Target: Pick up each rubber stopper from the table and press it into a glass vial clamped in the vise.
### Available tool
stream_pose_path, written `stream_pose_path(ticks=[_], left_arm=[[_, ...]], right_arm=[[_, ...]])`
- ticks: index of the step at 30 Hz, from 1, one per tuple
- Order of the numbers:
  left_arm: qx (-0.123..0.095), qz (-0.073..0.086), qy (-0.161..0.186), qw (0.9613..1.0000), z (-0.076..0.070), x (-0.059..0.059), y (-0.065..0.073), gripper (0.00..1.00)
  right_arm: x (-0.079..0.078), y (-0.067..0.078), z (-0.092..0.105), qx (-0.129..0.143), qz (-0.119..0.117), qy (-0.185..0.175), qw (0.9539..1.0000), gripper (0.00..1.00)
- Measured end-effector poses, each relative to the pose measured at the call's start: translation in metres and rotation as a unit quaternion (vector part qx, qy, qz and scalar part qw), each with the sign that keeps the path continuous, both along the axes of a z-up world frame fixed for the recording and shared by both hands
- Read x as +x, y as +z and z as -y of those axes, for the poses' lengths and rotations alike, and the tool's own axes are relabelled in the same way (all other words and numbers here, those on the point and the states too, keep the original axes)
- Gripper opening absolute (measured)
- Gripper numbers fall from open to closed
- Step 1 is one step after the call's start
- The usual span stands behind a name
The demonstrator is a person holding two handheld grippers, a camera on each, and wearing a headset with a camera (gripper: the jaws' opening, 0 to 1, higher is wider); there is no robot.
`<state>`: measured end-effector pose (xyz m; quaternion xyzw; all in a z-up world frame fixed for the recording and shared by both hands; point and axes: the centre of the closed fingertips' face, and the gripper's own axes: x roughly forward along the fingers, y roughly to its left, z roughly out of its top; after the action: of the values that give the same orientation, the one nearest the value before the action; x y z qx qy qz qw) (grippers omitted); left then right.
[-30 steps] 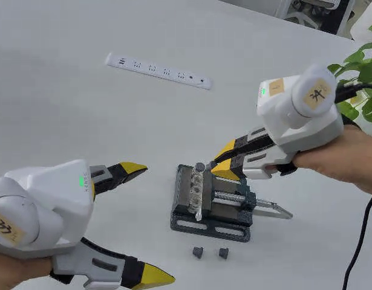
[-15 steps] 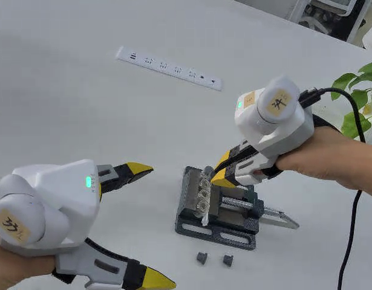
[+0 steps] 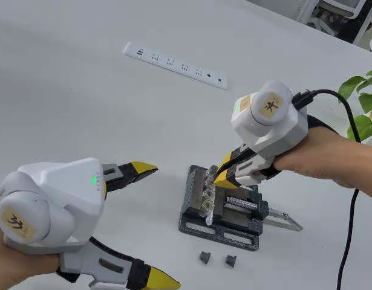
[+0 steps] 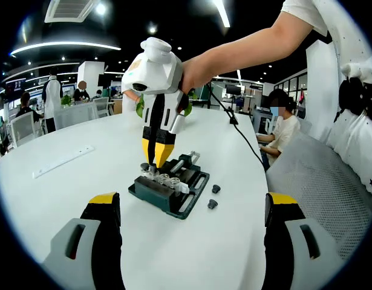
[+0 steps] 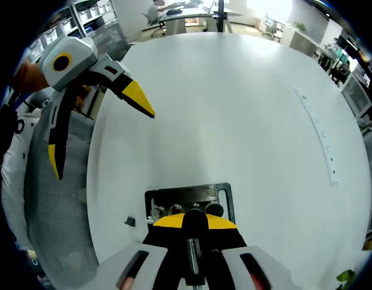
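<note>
On the vise, a stopper just beside the right tool

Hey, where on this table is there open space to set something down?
Widest bare patch: the white table between the power strip and the left claw. Strip to vise is bare too. Crowded at the vise, with the right claw over its vials and two rubber stoppers lying just in front of it.

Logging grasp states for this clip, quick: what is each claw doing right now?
Left claw: open wide, empty.
Right claw: closed, tips down at the vials in the vise; nothing visibly held.
</note>
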<state>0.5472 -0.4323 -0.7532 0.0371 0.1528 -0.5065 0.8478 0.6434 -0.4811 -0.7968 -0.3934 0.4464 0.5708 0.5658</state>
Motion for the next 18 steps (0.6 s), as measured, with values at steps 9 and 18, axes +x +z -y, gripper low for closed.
stream_pose_path(ticks=[9, 18], left_arm=[[-0.003, -0.002, 0.001, 1.0, -0.0013, -0.0009, -0.0006, 0.99], [-0.006, -0.003, 0.001, 1.0, -0.0012, -0.0002, -0.0003, 0.98]], right_arm=[[-0.0004, -0.0028, -0.0017, -0.009, -0.003, 0.007, 0.9999, 0.05], [0.0018, -0.0044, -0.0037, -0.046, -0.001, 0.021, 0.9987, 0.05]])
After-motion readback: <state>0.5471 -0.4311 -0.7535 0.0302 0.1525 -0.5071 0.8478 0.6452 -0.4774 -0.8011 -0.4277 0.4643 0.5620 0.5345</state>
